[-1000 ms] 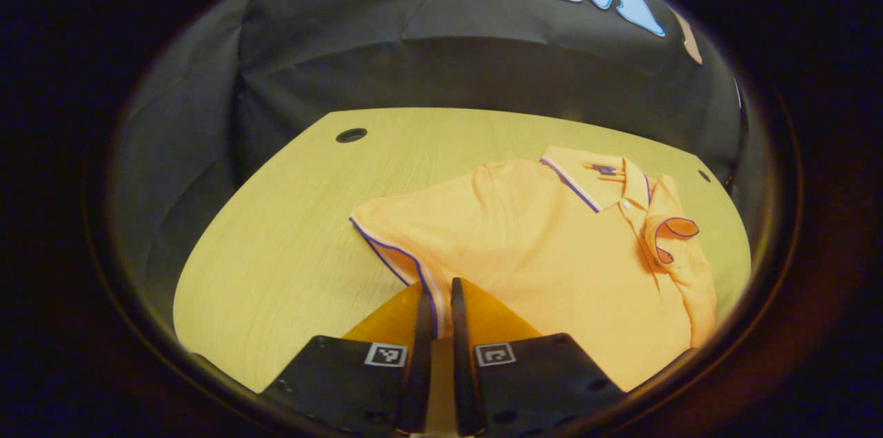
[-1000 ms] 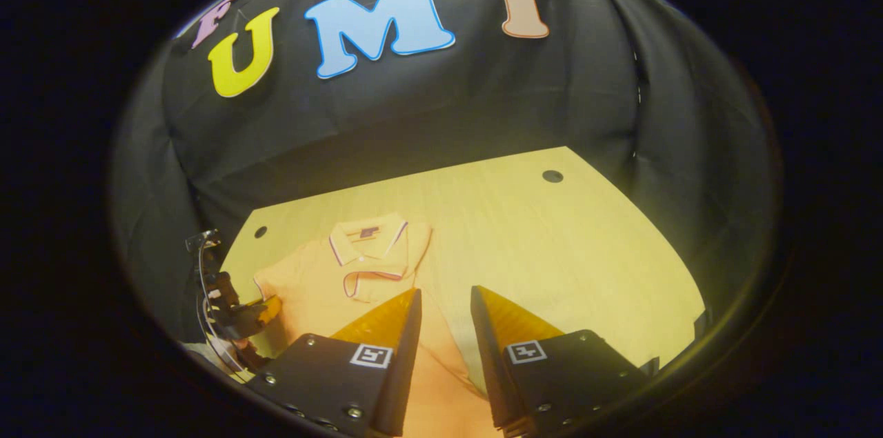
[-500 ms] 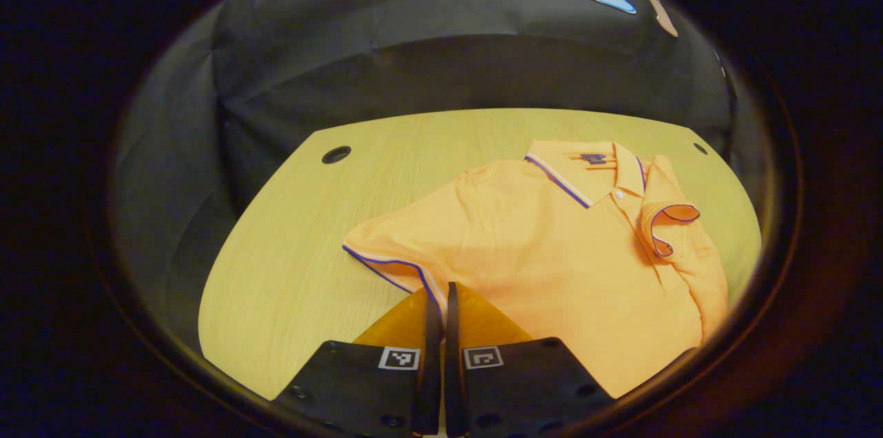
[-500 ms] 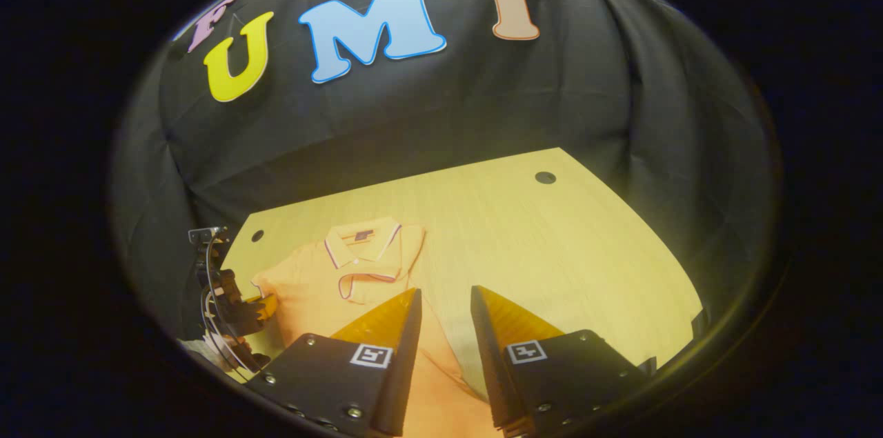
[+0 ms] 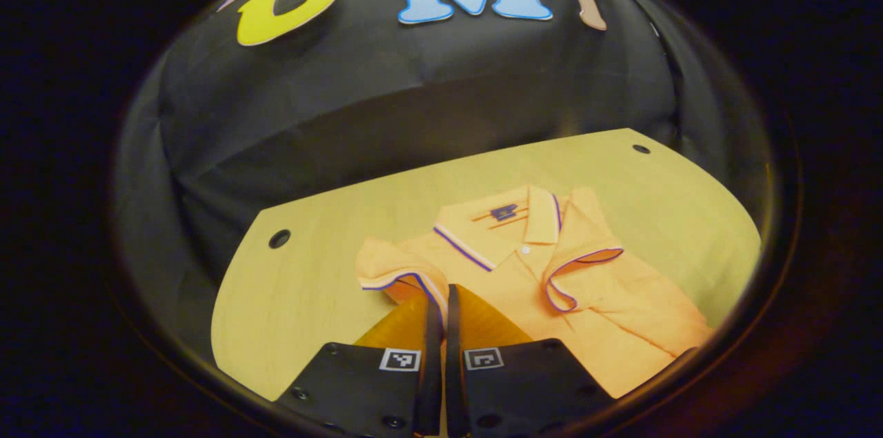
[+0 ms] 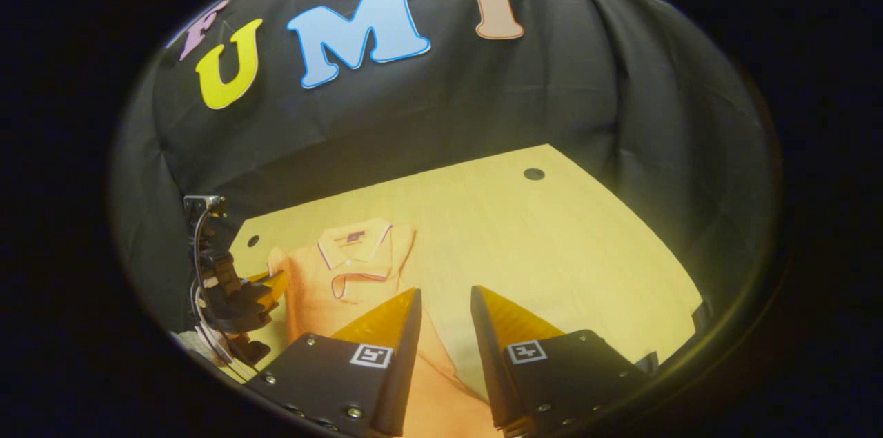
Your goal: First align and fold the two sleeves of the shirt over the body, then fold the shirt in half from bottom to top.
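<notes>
An orange polo shirt with purple-trimmed collar lies on the wooden table. Its far sleeve is folded over the chest. My left gripper is shut on the trimmed cuff of the near sleeve, which is lifted and bunched beside the collar. In the right gripper view the shirt lies at the lower left, with the left gripper holding the sleeve at its left edge. My right gripper is open above the shirt's lower body, holding nothing.
The table has small round holes near its far corners. Black cloth walls close in the booth behind and beside the table. Bare tabletop lies to the right of the shirt in the right gripper view.
My left gripper has carried the near sleeve inward toward the collar, so the sleeve now bunches beside it. The right gripper has barely moved and stays open.
</notes>
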The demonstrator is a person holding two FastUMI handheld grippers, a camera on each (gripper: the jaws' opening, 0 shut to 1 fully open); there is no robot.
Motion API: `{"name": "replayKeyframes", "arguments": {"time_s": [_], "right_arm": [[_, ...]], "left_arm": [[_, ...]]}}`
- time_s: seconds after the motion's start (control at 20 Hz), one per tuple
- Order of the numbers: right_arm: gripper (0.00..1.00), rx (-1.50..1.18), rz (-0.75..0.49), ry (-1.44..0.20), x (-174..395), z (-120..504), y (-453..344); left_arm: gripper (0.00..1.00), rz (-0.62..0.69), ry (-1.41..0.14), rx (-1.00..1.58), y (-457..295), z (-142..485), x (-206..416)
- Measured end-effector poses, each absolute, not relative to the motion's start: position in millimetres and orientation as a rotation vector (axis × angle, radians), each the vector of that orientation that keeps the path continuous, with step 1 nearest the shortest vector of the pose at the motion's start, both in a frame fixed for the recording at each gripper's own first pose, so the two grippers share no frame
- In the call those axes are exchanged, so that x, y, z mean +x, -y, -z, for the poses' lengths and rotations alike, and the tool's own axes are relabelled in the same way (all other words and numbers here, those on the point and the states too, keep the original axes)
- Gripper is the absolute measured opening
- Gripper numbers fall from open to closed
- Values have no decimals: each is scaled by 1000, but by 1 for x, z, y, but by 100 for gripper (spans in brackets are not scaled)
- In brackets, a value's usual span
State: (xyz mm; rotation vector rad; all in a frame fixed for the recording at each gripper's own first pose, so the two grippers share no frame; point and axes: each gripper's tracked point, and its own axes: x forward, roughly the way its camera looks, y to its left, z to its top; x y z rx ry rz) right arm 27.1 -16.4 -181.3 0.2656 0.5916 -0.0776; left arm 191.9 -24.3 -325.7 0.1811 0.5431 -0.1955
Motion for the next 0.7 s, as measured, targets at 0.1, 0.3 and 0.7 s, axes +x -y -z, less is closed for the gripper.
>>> {"name": "replayKeyframes", "arguments": {"time_s": [0.1,0.3,0.7], "right_arm": [[46,272,91,-588,23,182,22],[46,289,124,-582,11,182,37],[46,319,178,-576,-13,187,63]], "left_arm": [[9,249,-529,192,55,321,190],[9,327,-533,204,102,322,191],[27,371,-622,194,135,352,189]]}}
